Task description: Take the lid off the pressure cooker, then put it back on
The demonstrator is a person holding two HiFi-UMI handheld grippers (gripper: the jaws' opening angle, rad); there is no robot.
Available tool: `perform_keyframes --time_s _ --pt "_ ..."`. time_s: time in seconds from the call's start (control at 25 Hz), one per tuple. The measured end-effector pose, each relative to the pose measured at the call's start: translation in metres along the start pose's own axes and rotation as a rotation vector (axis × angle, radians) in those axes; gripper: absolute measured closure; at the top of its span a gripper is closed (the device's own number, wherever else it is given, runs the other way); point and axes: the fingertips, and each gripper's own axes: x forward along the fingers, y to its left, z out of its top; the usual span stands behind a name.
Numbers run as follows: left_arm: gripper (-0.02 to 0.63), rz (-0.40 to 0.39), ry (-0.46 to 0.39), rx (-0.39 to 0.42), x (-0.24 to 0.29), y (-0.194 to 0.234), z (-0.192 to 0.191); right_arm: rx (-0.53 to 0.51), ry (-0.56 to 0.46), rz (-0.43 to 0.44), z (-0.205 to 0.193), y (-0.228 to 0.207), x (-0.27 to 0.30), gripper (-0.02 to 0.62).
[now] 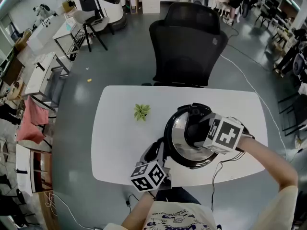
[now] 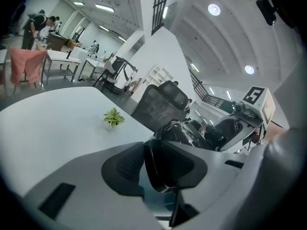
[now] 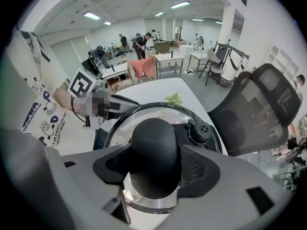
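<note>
The steel pressure cooker stands on the white table, its shiny lid sitting on it. From above, my right gripper comes steeply down and is shut on the lid's round black knob; a small black valve sits just beyond the knob. My left gripper reaches in from the near side and is shut on the cooker's black side handle. The right gripper's marker cube shows over the cooker in the left gripper view.
A small green plant stands on the table left of the cooker. A black mesh office chair is pushed up to the far edge. A cable hangs off the near edge. Desks and people fill the room beyond.
</note>
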Motion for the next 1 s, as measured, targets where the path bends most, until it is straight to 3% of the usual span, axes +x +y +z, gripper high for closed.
perform_keyframes --time_s 1.0 --pt "0.468 -0.009 0.015 0.036 -0.0004 -0.0006 0.0 -0.063 -0.097 0.029 0.0005 0.0028 -0.0014 0.301"
